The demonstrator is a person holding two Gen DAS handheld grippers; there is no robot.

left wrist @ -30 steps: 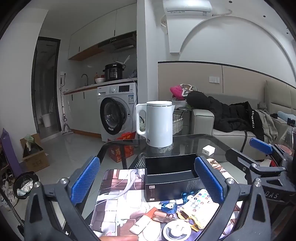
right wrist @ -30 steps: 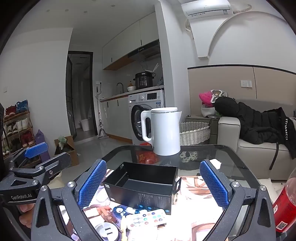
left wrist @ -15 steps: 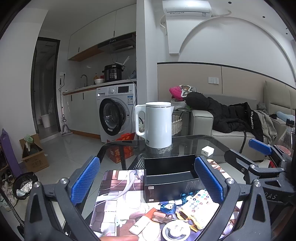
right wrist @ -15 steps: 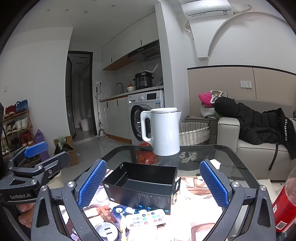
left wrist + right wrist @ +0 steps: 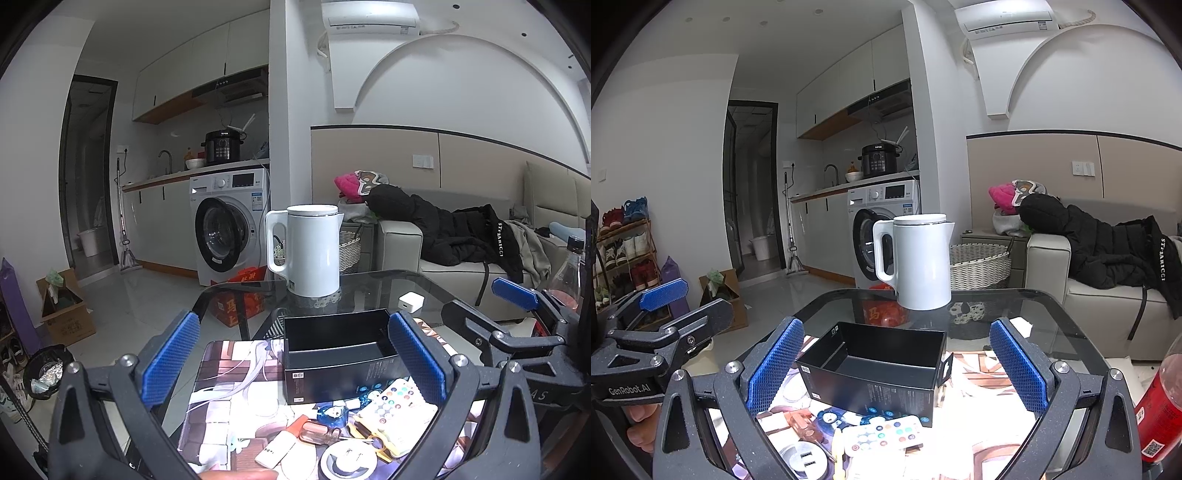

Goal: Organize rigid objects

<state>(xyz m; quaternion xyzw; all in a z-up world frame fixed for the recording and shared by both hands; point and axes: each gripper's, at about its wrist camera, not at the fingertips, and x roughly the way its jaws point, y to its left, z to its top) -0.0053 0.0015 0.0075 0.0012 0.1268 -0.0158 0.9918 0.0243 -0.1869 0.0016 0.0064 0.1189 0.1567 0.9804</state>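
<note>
left tool (image 5: 291, 363): hanging wide open, empty
right tool (image 5: 895, 367): gaping too
black box (image 5: 338, 352): sitting between the pads
clutter: edge cutting off the remote (image 5: 886, 435)

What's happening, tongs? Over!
Left tongs open, empty. Right tongs open, empty. Black box empty, small items piled before it. Nothing blocking.

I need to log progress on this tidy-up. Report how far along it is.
Nothing looks done: the black box is empty. Nothing is in hand: the left gripper and right gripper are both open, holding nothing. Left: the white remote, the round white charger and the other small items in front of the box.
</note>
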